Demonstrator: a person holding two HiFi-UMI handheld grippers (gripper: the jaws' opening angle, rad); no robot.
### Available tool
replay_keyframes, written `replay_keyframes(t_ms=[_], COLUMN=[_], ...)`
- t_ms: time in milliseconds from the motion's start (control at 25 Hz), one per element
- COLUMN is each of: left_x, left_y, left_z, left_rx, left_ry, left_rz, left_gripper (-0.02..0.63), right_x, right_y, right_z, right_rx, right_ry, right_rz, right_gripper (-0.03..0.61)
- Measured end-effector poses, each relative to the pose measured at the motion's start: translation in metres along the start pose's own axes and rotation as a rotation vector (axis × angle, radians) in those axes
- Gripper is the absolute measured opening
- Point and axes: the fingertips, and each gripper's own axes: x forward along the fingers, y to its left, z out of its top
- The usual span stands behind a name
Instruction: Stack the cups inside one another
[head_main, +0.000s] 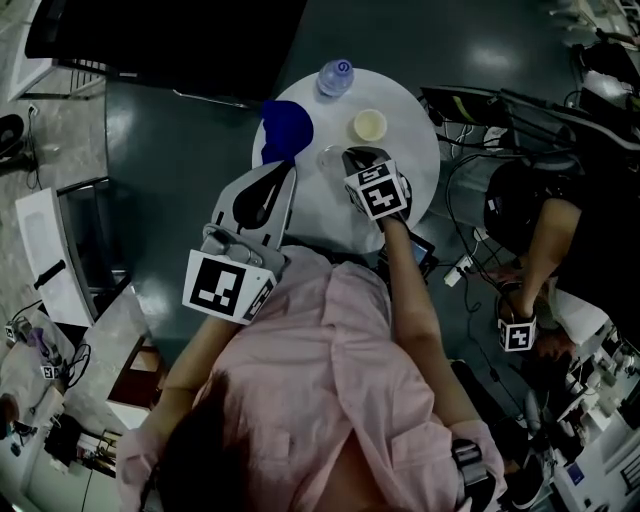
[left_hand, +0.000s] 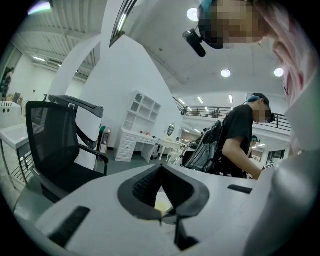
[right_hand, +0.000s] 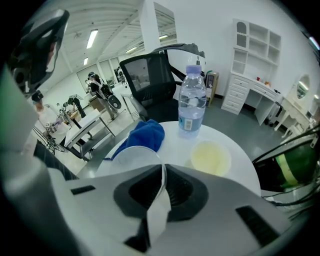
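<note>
My right tool (right_hand: 164, 167) is clamped on one thin side of the rim of the clear, soft plastic cup (right_hand: 131, 155), so a single pinch carries it; I judge that the cup may swivel or buckle there, and a harder squeeze would only crease the wall; if it comes down tilted, its base could catch the rim of the pale yellow plastic cup (right_hand: 211, 157) and shove or tip that cup rather than drop inside it; nothing steadies the yellow cup, for my left tool (left_hand: 161, 165), jaws together at the tips with nothing that I can make out gripped, is off at the left edge of the round white desk (right_hand: 240, 167); the tall clear plastic water bottle (right_hand: 192, 107) is the other hazard, since a wide swing could knock it over.

Taking the bottle as my mark: the yellow cup stands upright just in front of it, a little to the right; the clear cup is nearer to me again and left of the bottle, apart from the yellow cup and not yet over it; whether its base rests on the desk I cannot tell; the crumpled blue cloth (right_hand: 145, 137) lies left of the bottle, beyond the clear cup.
</note>
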Motion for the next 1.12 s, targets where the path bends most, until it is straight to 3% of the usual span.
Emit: replay_keyframes(t_ms=[400, 760, 1120], left_x=[0.0, 0.0, -0.001], left_y=[0.0, -0.002, -0.001], left_z=[-0.001, 0.002, 0.002], left_rx=[-0.001, -0.002, -0.003], left_ry=[0.003, -0.001, -0.001], left_rz=[0.005, 0.003, 0.0], left_gripper=[0.018, 0.017, 0.018], right_x=[0.008, 0.004, 0.006], right_y=[0.0, 0.001, 0.003], right_z=[-0.002, 0.006, 0.005], right_rx=[-0.028, -0.13, -0.14], right_ry=[0.02, 0.006, 0.014], right_rz=[0.0, -0.02, -0.018], right_gripper=[0.037, 0.038, 0.04])
